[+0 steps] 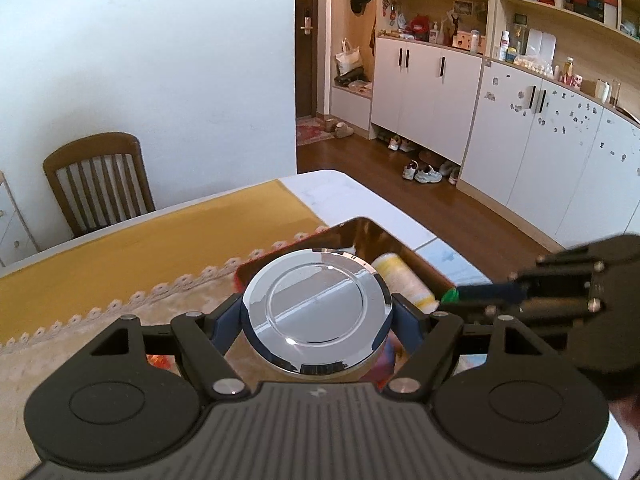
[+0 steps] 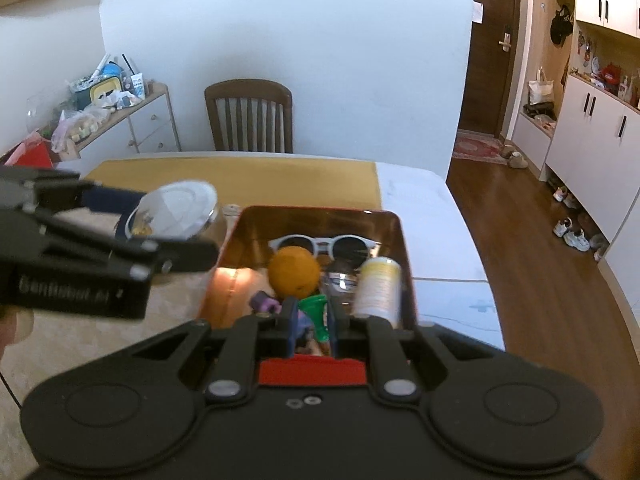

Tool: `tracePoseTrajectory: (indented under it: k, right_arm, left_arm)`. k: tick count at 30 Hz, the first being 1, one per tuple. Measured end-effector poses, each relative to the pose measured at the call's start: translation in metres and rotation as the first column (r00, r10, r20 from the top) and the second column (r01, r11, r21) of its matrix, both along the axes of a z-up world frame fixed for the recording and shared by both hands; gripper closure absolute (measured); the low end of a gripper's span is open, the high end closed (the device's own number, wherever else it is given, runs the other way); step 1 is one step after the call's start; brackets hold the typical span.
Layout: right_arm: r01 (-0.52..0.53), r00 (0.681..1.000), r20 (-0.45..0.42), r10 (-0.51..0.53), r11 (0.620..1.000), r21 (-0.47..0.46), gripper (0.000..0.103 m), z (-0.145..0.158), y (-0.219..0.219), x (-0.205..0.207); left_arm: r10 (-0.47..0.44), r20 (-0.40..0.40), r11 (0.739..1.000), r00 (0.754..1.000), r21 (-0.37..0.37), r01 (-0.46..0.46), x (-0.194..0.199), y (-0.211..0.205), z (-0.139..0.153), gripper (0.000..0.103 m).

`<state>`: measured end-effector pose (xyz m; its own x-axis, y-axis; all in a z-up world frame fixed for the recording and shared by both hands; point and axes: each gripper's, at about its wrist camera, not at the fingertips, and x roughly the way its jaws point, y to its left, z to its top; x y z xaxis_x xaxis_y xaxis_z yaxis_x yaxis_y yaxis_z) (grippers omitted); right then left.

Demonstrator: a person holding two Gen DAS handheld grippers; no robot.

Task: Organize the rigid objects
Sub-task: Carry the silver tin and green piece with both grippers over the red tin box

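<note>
- Left wrist view: left gripper [image 1: 318, 316] clamping a round chrome lid [image 1: 317, 311] between its blue-padded fingers [image 1: 224, 326], jaws held fairly wide by it
- Lid hanging above the near edge of a copper tray [image 1: 362, 227], mirror face tilted toward the camera
- Lying in the tray just behind the lid, a white-and-yellow tube [image 1: 406, 282]
- Tray sitting on a table [image 1: 360, 196] at the edge of a mustard cloth [image 1: 160, 240]
- Reaching in from the right, right gripper [image 1: 454, 295] pinching a green piece [image 1: 450, 295] at its tip
- Right wrist view: right gripper [image 2: 312, 320] nearly closed, narrow jaws gripping the green piece [image 2: 316, 312] over the tray's near end
- Resting inside the tray [image 2: 394, 224]: white sunglasses [image 2: 324, 245] at the far side, an orange [image 2: 294, 272] before them, the tube [image 2: 378, 286] along the right wall, a purple bit [image 2: 264, 303] beside the orange
- Hovering left of the tray, left gripper [image 2: 168, 224] carrying the lid [image 2: 174, 210]
</note>
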<state>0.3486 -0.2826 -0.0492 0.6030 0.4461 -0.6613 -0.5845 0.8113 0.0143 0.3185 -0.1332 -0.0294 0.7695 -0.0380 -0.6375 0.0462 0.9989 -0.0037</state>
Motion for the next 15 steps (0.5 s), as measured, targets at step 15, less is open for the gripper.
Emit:
tracePoseTrajectory:
  k: [15]
  right_arm:
    - [-0.072, 0.996, -0.053, 0.068, 0.995, -0.063, 0.089, -0.039, 0.003, 0.045]
  left_arm:
    - [0.012, -0.148, 0.999, 0.989, -0.042, -0.019, 0.102, -0.018, -0.036, 0.026]
